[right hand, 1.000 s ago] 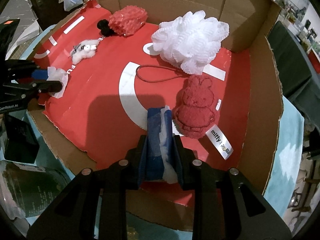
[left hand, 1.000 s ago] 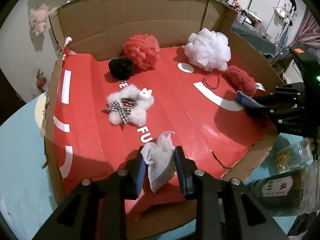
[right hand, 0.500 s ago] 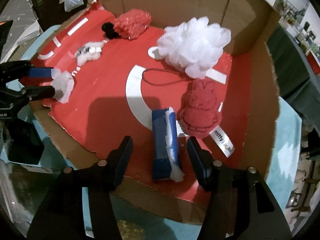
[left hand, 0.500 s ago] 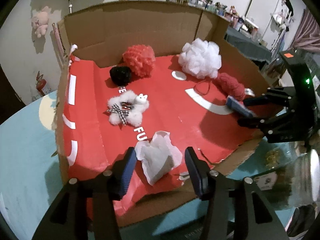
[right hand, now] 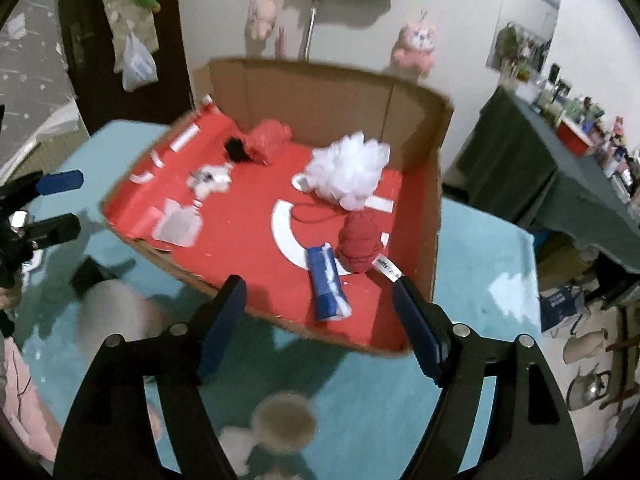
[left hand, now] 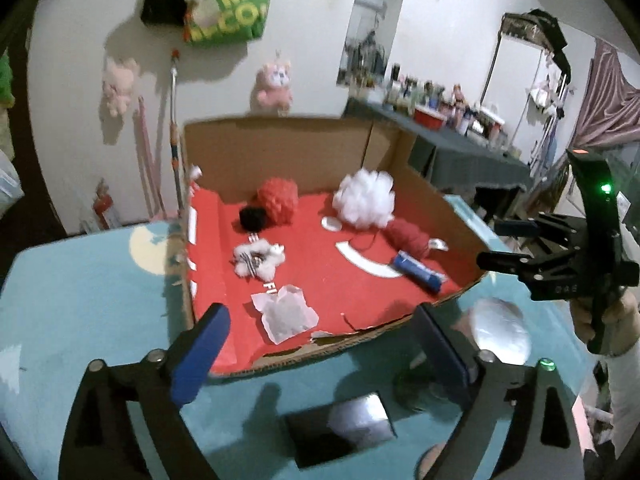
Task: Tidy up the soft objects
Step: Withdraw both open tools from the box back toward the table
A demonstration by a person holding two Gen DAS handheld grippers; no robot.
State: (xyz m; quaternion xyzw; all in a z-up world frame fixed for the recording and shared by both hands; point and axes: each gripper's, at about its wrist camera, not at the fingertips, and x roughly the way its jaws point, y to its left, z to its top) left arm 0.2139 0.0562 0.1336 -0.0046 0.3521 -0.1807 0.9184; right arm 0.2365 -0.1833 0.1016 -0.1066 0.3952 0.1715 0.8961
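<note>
A cardboard box (left hand: 276,148) (right hand: 320,88) with a red floor holds the soft things. Inside lie a white tissue (left hand: 285,312) (right hand: 178,224) near the front edge, a blue tissue pack (left hand: 418,272) (right hand: 326,284), a red plush bunny (left hand: 408,236) (right hand: 358,240), a white puff (left hand: 364,198) (right hand: 348,170), a coral puff (left hand: 278,199) (right hand: 268,142), a black pom-pom (left hand: 253,218) and a small white fluffy charm (left hand: 258,260) (right hand: 210,178). My left gripper (left hand: 320,344) stands open, empty, in front of the box. My right gripper (right hand: 320,312) is open too, held back from the blue pack.
The box sits on a teal table (left hand: 80,300) (right hand: 480,264). A jar lid (left hand: 502,334) and a dark block (left hand: 340,428) lie near the front. A hand (left hand: 600,316) holds the right gripper. Plush toys hang on the wall behind.
Both grippers opened, releasing the white tissue and the blue pack onto the box floor, then drew back and up out of the box.
</note>
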